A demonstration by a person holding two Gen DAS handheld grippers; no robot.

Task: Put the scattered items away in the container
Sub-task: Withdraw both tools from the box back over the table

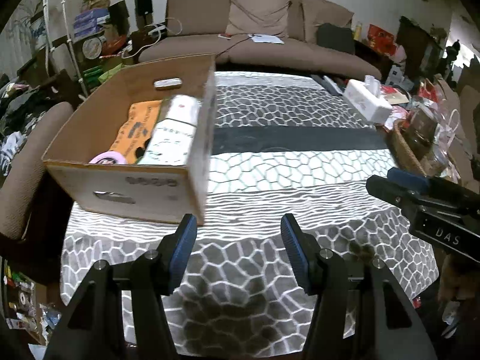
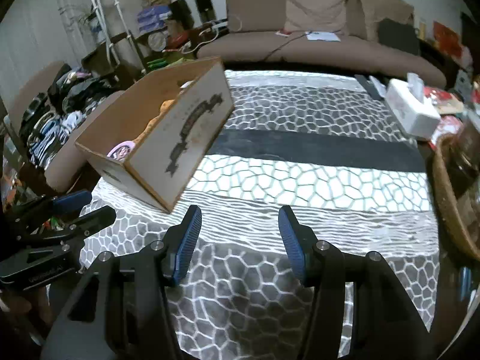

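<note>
Both the left gripper (image 1: 238, 225) and the right gripper (image 2: 240, 217) hover spread and empty above the patterned cloth (image 1: 270, 162), the cardboard box (image 1: 120, 192) ahead-left, its long axis running away toward the sofa (image 1: 255, 36).

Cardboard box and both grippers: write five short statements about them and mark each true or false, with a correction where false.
1. The cardboard box sits on the patterned cloth. True.
2. The box is empty. False: it holds an orange packet, a white carton, a pink round item and a small white item.
3. The left gripper is open and holds nothing. True.
4. The right gripper is shut on the tissue box. False: it is open and empty; the tissue box stands far off by the table's edge.
5. The pink round item lies on the cloth outside the box. False: it is inside, at the near corner.
</note>
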